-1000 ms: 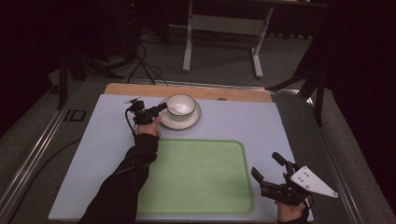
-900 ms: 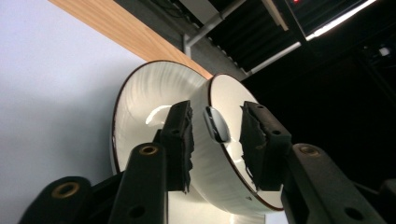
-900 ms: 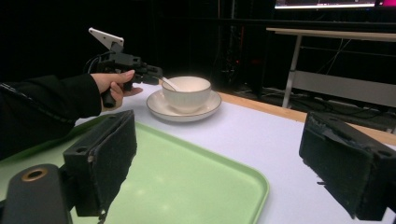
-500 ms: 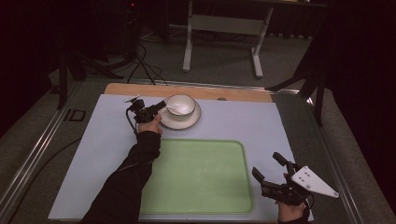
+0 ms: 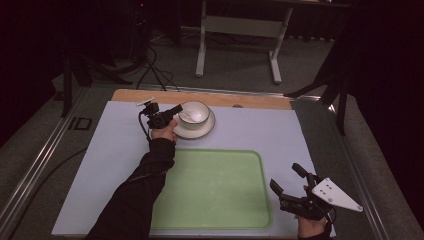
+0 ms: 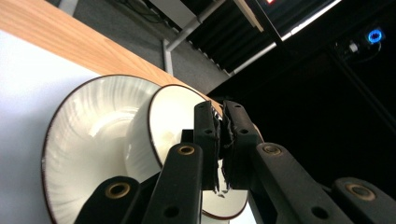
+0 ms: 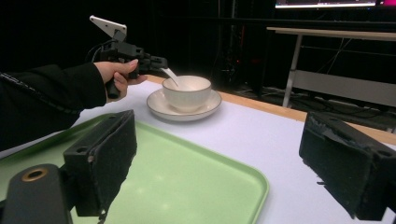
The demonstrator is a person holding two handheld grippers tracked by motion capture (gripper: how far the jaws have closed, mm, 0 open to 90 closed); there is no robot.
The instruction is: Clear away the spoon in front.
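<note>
Upper centre of the surface: bowl [image 5: 194, 114] on saucer [image 5: 206, 130], left gripper [image 5: 176, 110] jaws just closed, clamped on spoon [image 7: 170, 74] handle; green tray [image 5: 215, 190] below; right gripper [image 5: 289, 180] jaws apart, lower right.

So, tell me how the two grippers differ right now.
The left gripper is far up the table at the bowl, its fingers just closed on the white spoon handle; the right gripper waits near the table's front edge beside the green tray, fingers wide apart and empty. The left points level at the bowl; the right angles inward over the tray. Both are black and hand-held.
</note>
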